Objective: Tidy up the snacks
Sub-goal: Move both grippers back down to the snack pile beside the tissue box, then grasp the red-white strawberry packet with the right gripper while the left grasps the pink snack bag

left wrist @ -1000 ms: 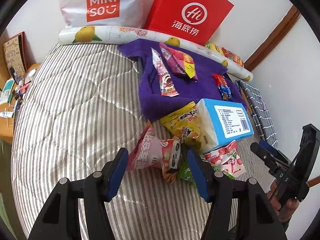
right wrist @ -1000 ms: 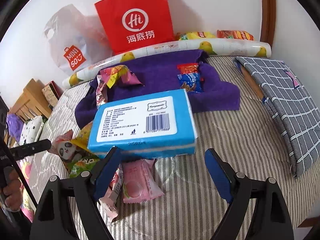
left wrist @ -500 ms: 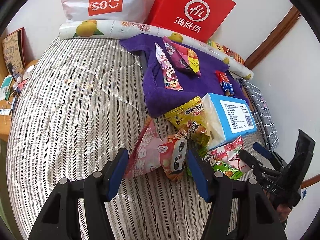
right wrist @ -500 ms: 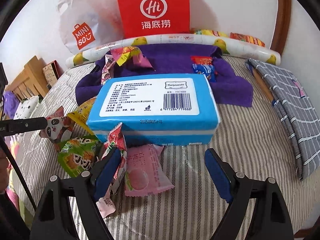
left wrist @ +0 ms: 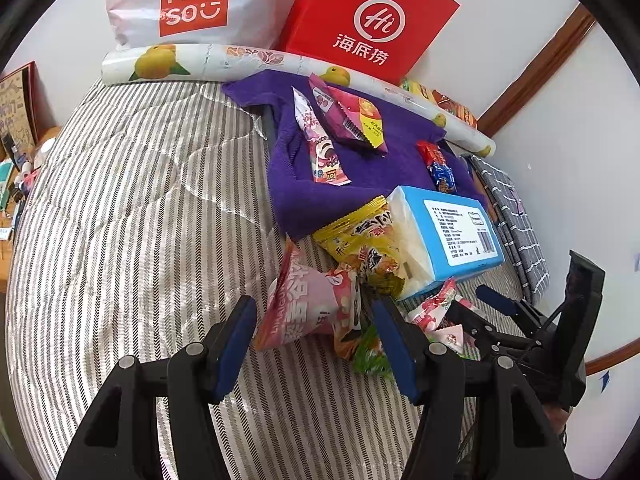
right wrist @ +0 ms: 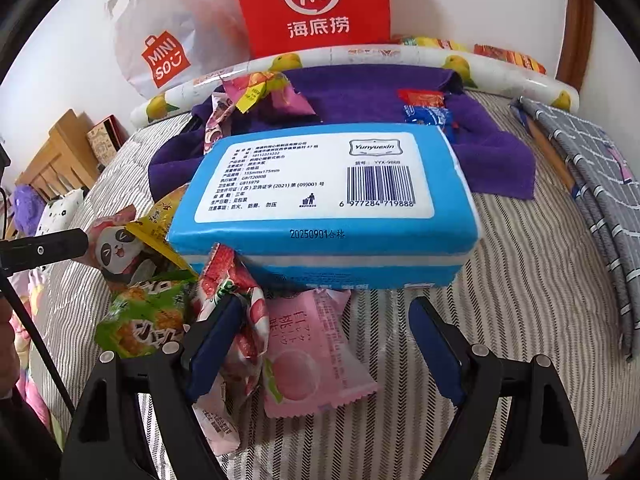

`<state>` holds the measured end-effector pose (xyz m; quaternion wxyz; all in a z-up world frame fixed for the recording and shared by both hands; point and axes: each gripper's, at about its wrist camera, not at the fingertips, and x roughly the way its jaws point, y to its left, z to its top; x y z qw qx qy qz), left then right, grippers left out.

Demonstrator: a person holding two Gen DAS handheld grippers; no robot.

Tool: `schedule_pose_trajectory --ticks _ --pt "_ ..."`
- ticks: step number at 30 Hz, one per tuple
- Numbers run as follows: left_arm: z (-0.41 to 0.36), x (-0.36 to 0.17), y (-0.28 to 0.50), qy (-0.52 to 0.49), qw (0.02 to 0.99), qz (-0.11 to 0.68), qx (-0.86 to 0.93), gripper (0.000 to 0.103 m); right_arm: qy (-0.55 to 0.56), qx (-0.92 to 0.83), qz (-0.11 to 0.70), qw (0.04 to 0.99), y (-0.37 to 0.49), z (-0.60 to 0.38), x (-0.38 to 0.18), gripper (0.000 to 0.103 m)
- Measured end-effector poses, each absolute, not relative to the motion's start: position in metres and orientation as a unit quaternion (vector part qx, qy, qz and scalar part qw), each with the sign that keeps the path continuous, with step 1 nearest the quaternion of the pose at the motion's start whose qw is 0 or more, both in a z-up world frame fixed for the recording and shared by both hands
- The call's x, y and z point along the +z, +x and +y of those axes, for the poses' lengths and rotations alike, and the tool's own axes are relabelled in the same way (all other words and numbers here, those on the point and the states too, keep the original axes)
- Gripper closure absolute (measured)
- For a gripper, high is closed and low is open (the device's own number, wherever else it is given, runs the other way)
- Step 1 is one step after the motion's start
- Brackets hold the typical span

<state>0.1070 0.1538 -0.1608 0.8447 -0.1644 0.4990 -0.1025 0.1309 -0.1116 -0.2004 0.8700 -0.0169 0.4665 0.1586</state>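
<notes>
Now closer than a second ago, the right gripper (right wrist: 324, 340) hangs with jaws apart over the pink peach packet (right wrist: 310, 354). The left gripper (left wrist: 312, 340), half open, straddles the pink panda bag (left wrist: 308, 304). Beyond, the blue tissue pack (right wrist: 324, 204) hides part of the purple towel (right wrist: 360, 92).

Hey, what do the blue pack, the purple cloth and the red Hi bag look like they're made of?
Blue pack: likely soft plastic film around tissue paper; it looks slightly glossy, and white folded sheets show at its end in the left wrist view.
Purple cloth: looks like matte, fuzzy towelling or fleece, rumpled at the edges.
Red Hi bag: probably smooth paper or card, standing stiff and flat.
</notes>
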Motion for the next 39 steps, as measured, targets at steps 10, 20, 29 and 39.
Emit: schedule_pose_trajectory --ticks 10,20,29,39 --pt "0.154 -0.163 0.106 -0.169 0.843 0.500 -0.101 0.044 0.022 0.187 0.475 0.860 0.131 -0.115 -0.203 0.039" --pt "0.155 -0.161 0.101 -0.172 0.844 0.499 -0.094 0.044 0.016 0.203 0.467 0.861 0.122 -0.112 -0.198 0.061" --pt "0.148 -0.156 0.099 -0.171 0.846 0.495 -0.098 0.044 0.016 0.220 0.455 0.863 0.113 -0.119 -0.188 0.089" --pt "0.152 -0.157 0.097 -0.182 0.844 0.497 -0.090 0.044 0.017 0.211 0.454 0.866 0.107 -0.133 -0.184 0.093"
